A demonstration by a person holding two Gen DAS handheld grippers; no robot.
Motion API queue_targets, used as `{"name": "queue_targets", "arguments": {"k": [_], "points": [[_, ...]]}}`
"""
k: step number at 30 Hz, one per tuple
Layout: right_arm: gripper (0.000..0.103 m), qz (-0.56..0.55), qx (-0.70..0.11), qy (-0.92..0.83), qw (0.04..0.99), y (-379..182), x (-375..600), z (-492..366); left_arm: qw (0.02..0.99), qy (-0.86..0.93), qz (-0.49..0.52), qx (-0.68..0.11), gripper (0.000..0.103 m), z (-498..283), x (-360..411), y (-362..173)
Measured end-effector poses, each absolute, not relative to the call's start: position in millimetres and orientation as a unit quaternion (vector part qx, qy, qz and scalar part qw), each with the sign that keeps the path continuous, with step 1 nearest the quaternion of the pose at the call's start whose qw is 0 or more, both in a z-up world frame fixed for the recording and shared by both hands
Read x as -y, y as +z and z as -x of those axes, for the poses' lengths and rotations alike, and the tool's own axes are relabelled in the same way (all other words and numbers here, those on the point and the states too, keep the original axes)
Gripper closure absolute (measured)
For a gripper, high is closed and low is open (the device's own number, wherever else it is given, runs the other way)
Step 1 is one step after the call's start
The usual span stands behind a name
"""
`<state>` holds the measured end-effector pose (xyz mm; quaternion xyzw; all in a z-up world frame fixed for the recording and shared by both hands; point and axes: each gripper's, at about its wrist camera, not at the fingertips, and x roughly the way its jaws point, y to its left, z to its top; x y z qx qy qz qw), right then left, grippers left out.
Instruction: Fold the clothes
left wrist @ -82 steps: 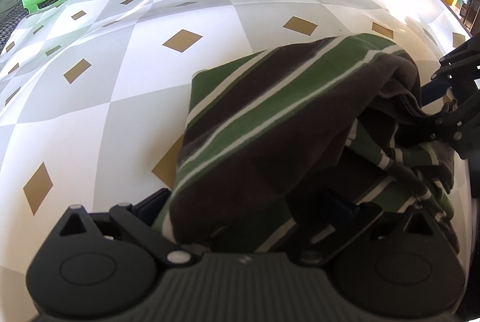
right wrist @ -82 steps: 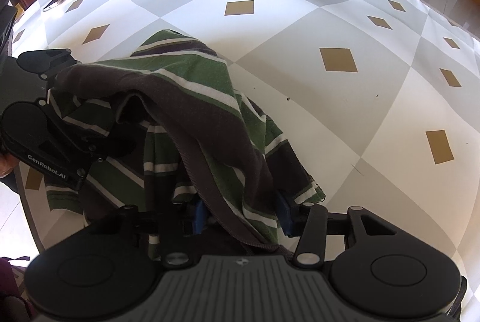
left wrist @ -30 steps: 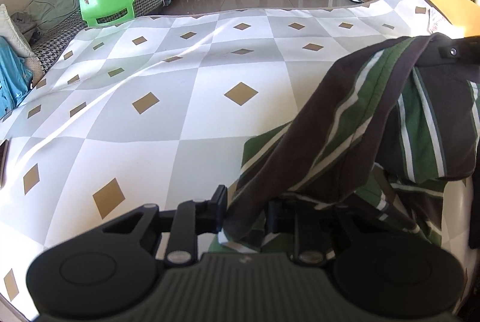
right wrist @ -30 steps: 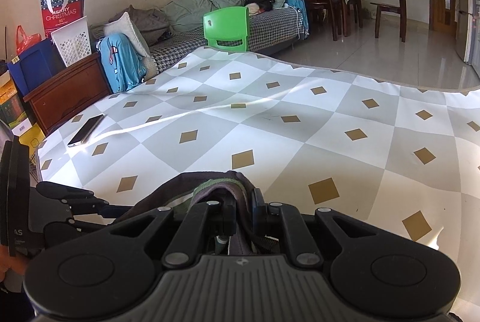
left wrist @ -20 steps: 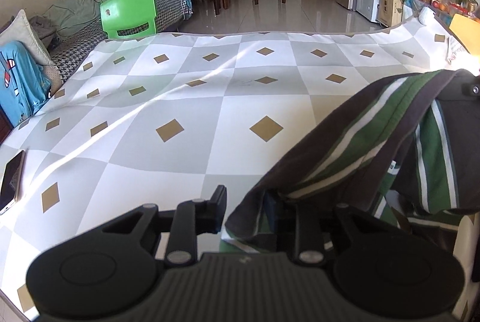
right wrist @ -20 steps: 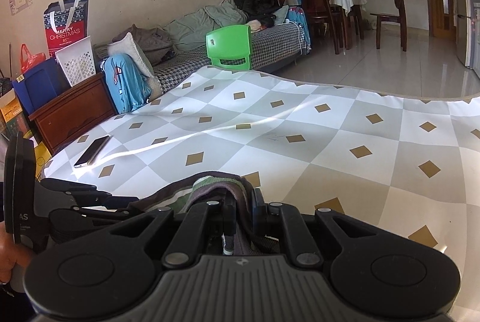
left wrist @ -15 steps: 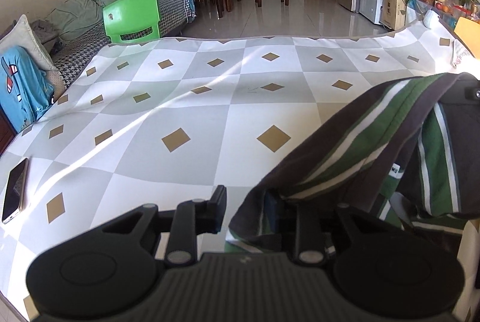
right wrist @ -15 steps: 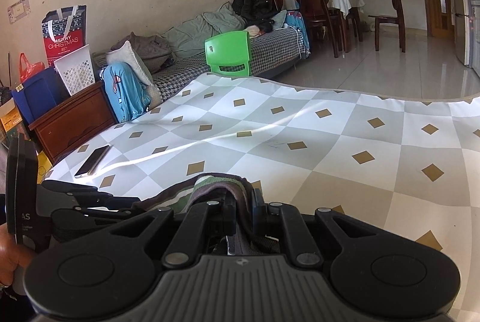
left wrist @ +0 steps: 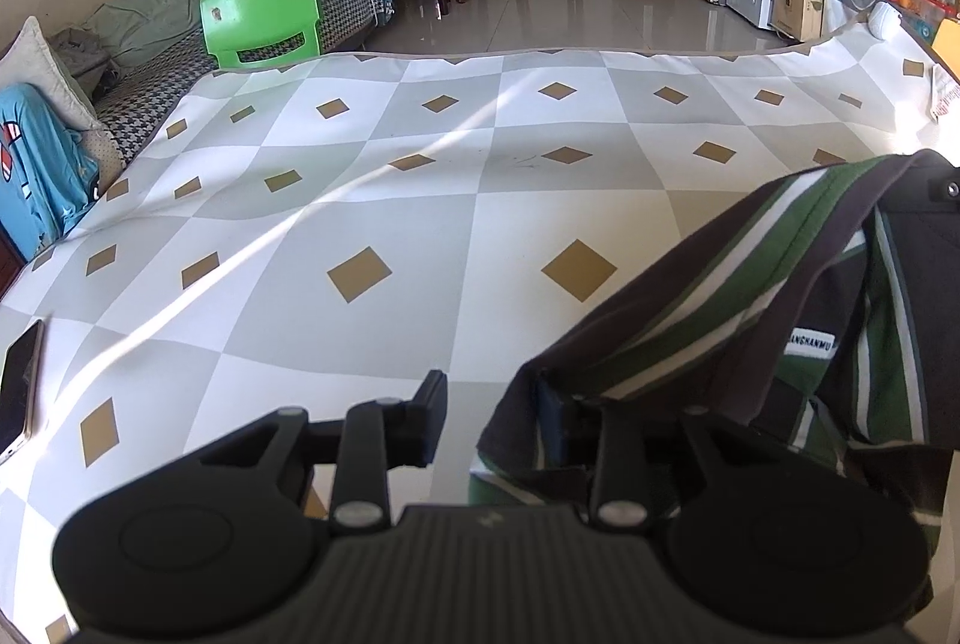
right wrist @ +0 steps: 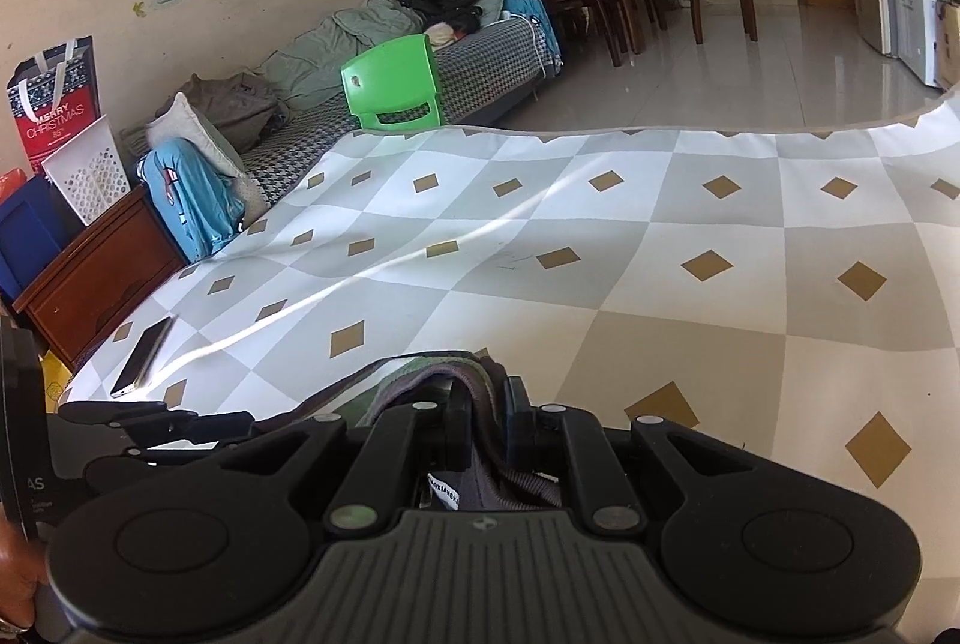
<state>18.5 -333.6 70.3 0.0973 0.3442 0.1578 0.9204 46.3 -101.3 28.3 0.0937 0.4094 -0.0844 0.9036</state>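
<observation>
Right gripper [right wrist: 486, 419] is pinching a bunched fold of the striped shirt [left wrist: 750, 296], lifting it above the checkered tablecloth [left wrist: 420, 200]. Left gripper [left wrist: 489, 419] jaws are just opening, a gap showing at the left finger, shirt hem draping over the right finger [left wrist: 555, 425]. Phone [right wrist: 141, 357] is lying near the table's left edge.

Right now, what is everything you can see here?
shirt: one, brown, green and white stripes, lifted over the table's near side
table: one, grey and white checks with gold diamonds, filling the middle
phone: one, dark, table's left edge
chair: one, bright green, beyond the table
gift bag: one, red, by the far left wall
left gripper: one, black, jaws apart, shirt edge draped on one finger
right gripper: one, black, shut on the shirt
</observation>
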Motion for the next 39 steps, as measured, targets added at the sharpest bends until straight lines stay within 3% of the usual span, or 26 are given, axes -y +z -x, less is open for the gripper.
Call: {"name": "queue_targets", "arguments": {"k": [4,6,12,16,39], "points": [[0.060,-0.092,-0.354,0.133,0.921,62,331,-28,0.896,-0.076,-0.091,-0.427,0.069,-60,97,16],[0.054,-0.107,-0.361,0.128,0.917,60,334,-32,0.895,-0.067,-0.094,-0.431,0.055,-64,93,10],[0.048,-0.159,-0.381,0.132,0.901,56,347,-39,0.895,-0.048,-0.113,-0.429,0.016,-69,84,0],[0.046,-0.159,-0.381,0.122,0.903,55,349,-40,0.896,-0.034,-0.109,-0.428,0.005,-70,79,3],[0.045,-0.205,-0.416,0.087,0.881,37,360,-52,0.909,-0.124,-0.123,-0.379,0.000,1,130,57]]}}
